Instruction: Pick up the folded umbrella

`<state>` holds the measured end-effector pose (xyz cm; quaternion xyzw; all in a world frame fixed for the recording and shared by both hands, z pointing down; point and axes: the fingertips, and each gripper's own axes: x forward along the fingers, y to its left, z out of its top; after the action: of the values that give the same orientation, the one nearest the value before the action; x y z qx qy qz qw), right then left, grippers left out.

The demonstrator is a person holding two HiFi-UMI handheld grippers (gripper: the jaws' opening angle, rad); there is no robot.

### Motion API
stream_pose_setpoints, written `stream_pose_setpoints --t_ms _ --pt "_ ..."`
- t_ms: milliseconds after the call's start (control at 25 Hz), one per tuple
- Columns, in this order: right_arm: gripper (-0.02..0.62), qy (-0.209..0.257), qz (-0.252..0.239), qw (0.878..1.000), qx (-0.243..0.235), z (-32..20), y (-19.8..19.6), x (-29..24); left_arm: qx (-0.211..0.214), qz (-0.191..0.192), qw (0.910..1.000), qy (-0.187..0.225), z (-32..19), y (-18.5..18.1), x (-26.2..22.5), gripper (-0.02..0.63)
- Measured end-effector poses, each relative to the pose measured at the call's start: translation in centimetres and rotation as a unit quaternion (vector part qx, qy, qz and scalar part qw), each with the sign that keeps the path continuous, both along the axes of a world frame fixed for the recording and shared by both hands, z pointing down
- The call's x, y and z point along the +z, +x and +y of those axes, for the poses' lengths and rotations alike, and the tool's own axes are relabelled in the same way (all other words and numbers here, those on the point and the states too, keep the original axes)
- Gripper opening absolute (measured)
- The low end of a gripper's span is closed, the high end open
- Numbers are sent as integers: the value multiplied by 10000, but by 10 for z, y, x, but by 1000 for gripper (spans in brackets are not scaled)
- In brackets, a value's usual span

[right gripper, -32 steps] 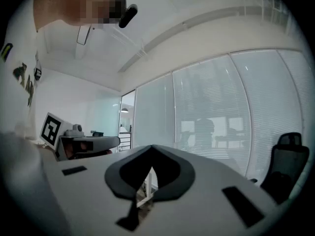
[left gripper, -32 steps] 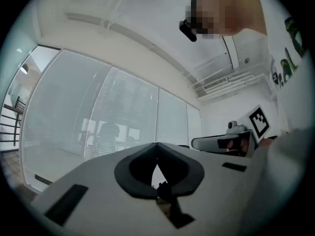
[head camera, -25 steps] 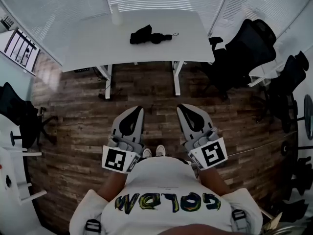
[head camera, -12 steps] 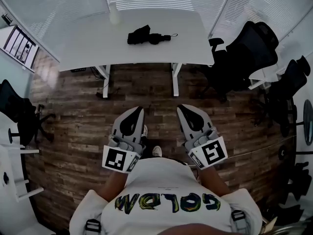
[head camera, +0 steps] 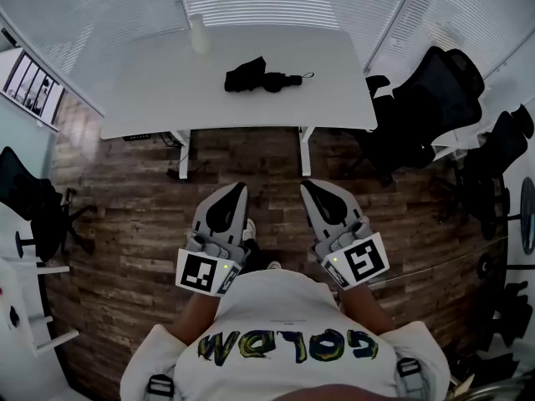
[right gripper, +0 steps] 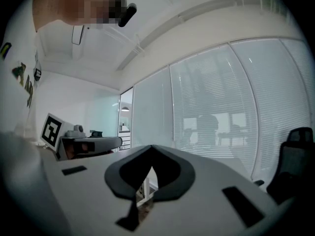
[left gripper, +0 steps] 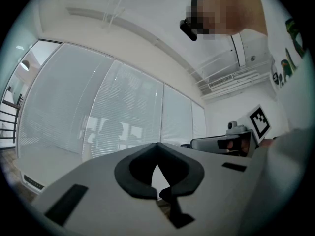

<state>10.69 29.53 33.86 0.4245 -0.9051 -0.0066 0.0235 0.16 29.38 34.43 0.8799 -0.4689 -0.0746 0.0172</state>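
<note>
A black folded umbrella [head camera: 257,77] lies on the white table [head camera: 150,82] in the head view, its strap end pointing right. Both grippers are held close to my body over the wooden floor, well short of the table. My left gripper [head camera: 234,188] is shut with nothing in it, its tips meeting in the left gripper view [left gripper: 157,144]. My right gripper [head camera: 308,185] is shut and empty too, its tips together in the right gripper view [right gripper: 150,147]. The umbrella does not show in either gripper view.
A pale cup [head camera: 199,33] stands at the table's far edge. Black office chairs [head camera: 430,98] crowd the right side, and another chair [head camera: 29,207] sits at the left. Windows with blinds run behind the table. Wooden floor [head camera: 142,215] lies between me and the table.
The table and umbrella have shifted nearer and slightly right in the head view as I stepped forward. Both grippers stay shut and keep the same pose before my body.
</note>
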Motion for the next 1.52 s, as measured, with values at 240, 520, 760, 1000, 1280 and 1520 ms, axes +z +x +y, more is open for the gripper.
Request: stream_pose_setpoints --t_ms 240,520,760,1000,1280,1520 --pt "11 83 117 9999 68 -64 -37 -6 59 35 10000 -7 -64 -38 -2 10" --pt "11 158 260 9992 268 -135 -76 -9 203 20 9998 46 -130 -86 -5 10" --pt "11 42 247 9987 452 -169 -91 -4 333 12 9994 -22 -166 -107 -1 9" --pt "11 15 233 9989 394 -187 -104 -2 357 29 9994 -36 -186 -113 -1 10" --pt "11 54 250 9992 304 -209 -106 -1 310 27 9995 -66 -208 -113 3 11" --pt "11 74 265 9994 228 -249 -95 0 304 7 9995 -70 -247 -98 3 9"
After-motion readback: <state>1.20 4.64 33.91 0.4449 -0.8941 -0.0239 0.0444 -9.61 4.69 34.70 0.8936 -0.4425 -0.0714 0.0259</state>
